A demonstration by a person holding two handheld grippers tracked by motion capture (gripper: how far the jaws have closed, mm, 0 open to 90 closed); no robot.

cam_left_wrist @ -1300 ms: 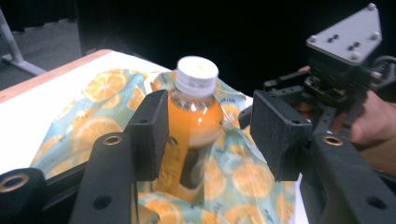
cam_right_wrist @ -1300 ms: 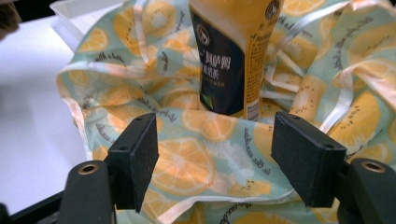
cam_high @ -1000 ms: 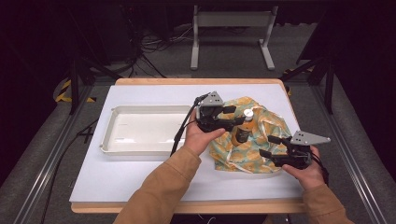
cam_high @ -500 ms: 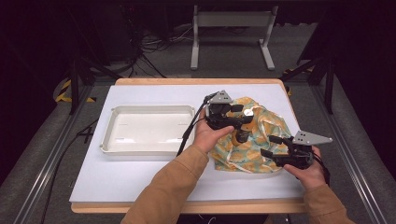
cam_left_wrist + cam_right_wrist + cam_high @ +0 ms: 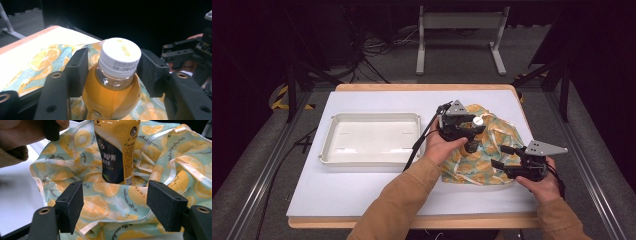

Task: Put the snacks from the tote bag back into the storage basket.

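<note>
The bottle (image 5: 113, 82) is standing upright in the mouth of the bag (image 5: 492, 150), on the right part of the table (image 5: 362, 200), its white cap (image 5: 120, 56) poking up between the left gripper (image 5: 468, 131) jaws. The jaws have just been closing, with the neck between them, and in the left gripper view the pads (image 5: 79, 72) are sitting against the shoulder just under the cap, so I am taking it as a hold on the bottle, though a light one.

The right gripper (image 5: 116, 206) is hanging just in front of the bag's near edge with its jaws apart; fabric is lying between the pads, but they are not pinching it.

The step in hand looks like lowering the bottle into the bag. To do it well, I think the left hand should be keeping the bottle upright and gripping below the cap ridge, so it cannot slip. The right gripper would do better pinching the near hem and pulling it outward and down, holding the mouth open and keeping the ribbon handles (image 5: 180, 165) away from the bottle's base.

Counting: one bottle, one bag, one white tray (image 5: 371, 159) left of the bag, two grippers, and two hands in tan sleeves (image 5: 397, 205).
</note>
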